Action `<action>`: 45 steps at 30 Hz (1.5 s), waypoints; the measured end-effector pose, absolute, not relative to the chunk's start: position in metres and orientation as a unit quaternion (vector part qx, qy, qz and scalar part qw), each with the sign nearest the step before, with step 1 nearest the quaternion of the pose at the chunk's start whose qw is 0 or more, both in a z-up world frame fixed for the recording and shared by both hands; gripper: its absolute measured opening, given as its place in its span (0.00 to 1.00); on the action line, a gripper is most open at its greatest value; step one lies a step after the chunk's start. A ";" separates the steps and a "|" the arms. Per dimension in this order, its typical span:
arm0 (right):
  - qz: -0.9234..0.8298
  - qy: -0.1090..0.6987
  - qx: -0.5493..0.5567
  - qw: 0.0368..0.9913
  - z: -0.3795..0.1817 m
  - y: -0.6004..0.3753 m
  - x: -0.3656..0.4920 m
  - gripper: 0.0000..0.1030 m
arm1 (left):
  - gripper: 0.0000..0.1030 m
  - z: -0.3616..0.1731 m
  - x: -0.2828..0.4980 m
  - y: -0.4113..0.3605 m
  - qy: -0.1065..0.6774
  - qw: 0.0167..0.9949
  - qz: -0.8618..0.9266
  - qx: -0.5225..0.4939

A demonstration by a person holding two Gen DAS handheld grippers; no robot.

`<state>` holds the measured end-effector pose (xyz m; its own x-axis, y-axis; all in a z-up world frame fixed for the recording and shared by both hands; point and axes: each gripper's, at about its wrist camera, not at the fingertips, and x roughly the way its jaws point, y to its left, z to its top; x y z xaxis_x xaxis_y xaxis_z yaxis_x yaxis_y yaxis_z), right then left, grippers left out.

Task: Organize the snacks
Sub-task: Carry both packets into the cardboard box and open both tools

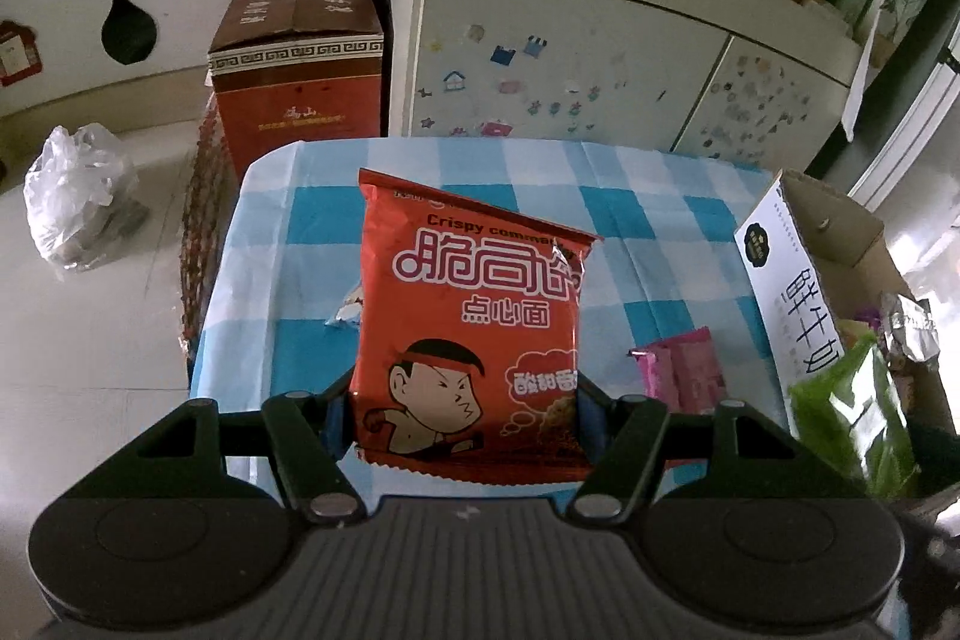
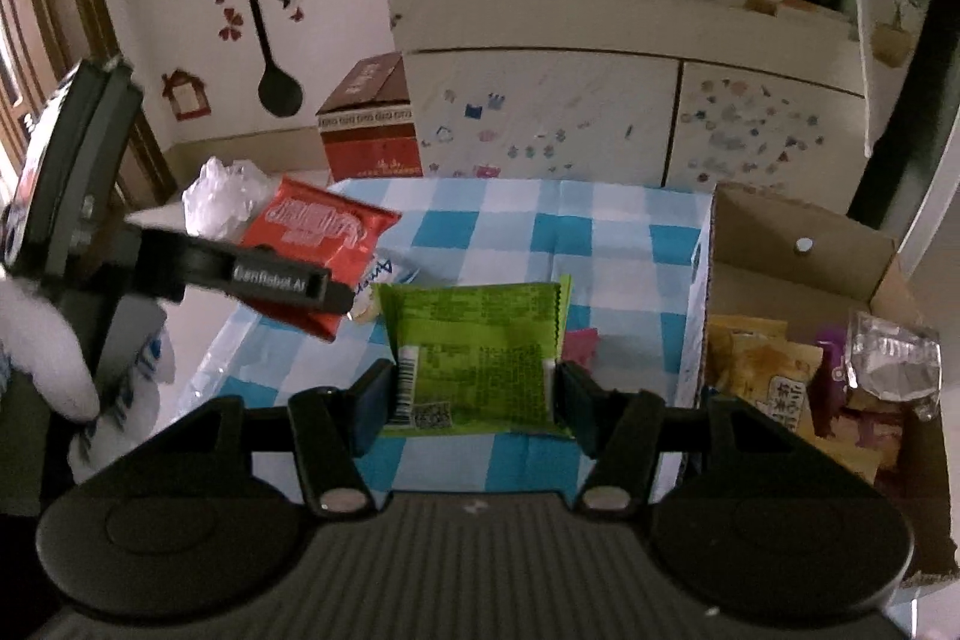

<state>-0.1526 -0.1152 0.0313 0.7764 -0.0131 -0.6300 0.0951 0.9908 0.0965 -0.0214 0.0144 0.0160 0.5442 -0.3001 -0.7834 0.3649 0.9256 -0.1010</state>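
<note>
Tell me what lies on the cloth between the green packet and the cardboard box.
A pink packet lies there, partly hidden behind the green packet, short of the cardboard box; right wrist view.

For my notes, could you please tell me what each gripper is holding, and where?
Left gripper: red snack packet, by its lower side edges. Right gripper: green packet, likewise.

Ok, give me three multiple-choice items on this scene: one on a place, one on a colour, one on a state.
1. Where is the cardboard box of snacks?
A. at the table's right edge
B. on the cabinet
C. on the floor at left

2. What colour is the packet in the right gripper?
A. red
B. green
C. silver

3. The left gripper is:
A. open and empty
B. shut on the pink packet
C. shut on the red noodle packet

Key: 1 A, it abuts the checked tablecloth; 2 B, green wrapper between the fingers; 3 C, both fingers press its sides.
</note>
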 end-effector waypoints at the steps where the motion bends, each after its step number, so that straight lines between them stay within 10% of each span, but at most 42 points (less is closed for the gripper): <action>1: -0.031 0.332 0.065 0.941 0.031 -0.116 -0.151 0.58 | 0.71 0.016 -0.023 0.014 0.438 0.878 -0.189 0.038; 45: -0.217 0.194 0.285 0.913 0.086 -0.293 -0.210 0.58 | 0.71 0.044 -0.088 -0.139 0.370 0.878 -0.301 0.032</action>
